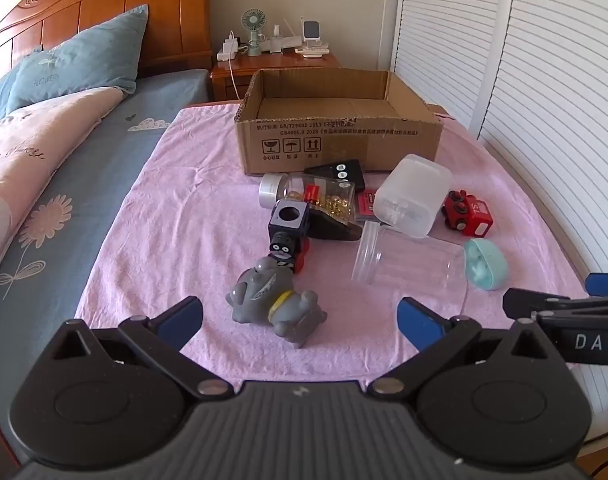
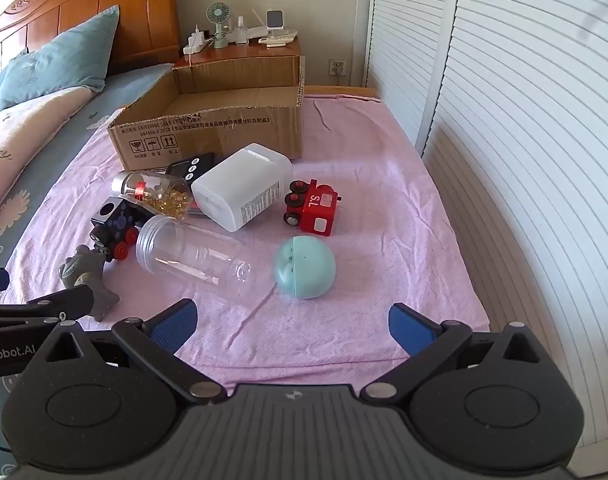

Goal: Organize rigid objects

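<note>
An open cardboard box [image 1: 335, 136] [image 2: 208, 132] stands at the far end of the pink cloth [image 1: 184, 208] [image 2: 367, 184]. In front of it lie a grey toy animal [image 1: 276, 304] [image 2: 84, 276], a dark toy train [image 1: 288, 236] [image 2: 114, 228], a jar of gold beads [image 1: 315, 196] [image 2: 156, 194], a white box [image 1: 411, 196] [image 2: 244, 186], a clear jar [image 1: 407, 266] [image 2: 192, 254], a red toy train [image 1: 467, 214] [image 2: 313, 208] and a teal egg [image 1: 483, 264] [image 2: 304, 268]. My left gripper [image 1: 300, 314] is open just before the grey toy. My right gripper [image 2: 292, 320] is open just before the teal egg.
A bed with pillows [image 1: 76, 60] lies to the left. A wooden nightstand [image 1: 276, 68] with a small fan [image 1: 252, 28] stands behind the box. White louvred doors [image 1: 543, 80] line the right side. A black device [image 1: 339, 172] lies by the box.
</note>
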Motion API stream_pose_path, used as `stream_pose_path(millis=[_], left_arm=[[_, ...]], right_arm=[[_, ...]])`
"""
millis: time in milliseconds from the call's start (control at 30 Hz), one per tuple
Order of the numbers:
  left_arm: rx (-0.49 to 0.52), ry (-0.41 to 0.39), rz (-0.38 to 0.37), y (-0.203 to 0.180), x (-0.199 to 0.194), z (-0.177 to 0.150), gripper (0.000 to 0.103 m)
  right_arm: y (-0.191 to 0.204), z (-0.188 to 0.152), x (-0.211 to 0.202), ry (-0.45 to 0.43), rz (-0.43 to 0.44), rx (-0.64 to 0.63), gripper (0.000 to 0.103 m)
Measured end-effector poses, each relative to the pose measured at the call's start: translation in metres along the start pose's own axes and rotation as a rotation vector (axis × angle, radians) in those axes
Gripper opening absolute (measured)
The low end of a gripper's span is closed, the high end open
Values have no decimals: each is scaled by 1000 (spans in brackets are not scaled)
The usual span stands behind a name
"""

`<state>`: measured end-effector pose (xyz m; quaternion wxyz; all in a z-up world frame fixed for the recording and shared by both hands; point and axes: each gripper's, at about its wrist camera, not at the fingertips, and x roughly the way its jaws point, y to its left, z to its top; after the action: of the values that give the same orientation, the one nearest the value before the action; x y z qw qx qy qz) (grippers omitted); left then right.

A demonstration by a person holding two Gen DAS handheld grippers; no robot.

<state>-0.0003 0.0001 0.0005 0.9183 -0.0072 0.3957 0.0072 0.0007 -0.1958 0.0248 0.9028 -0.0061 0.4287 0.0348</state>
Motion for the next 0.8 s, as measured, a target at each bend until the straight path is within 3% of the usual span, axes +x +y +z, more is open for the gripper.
stream_pose_path(millis=[800], left_arm=[[-1, -8, -8, -2, -6, 1, 102]], right_arm=[[1, -1, -3, -5, 5, -2, 103]])
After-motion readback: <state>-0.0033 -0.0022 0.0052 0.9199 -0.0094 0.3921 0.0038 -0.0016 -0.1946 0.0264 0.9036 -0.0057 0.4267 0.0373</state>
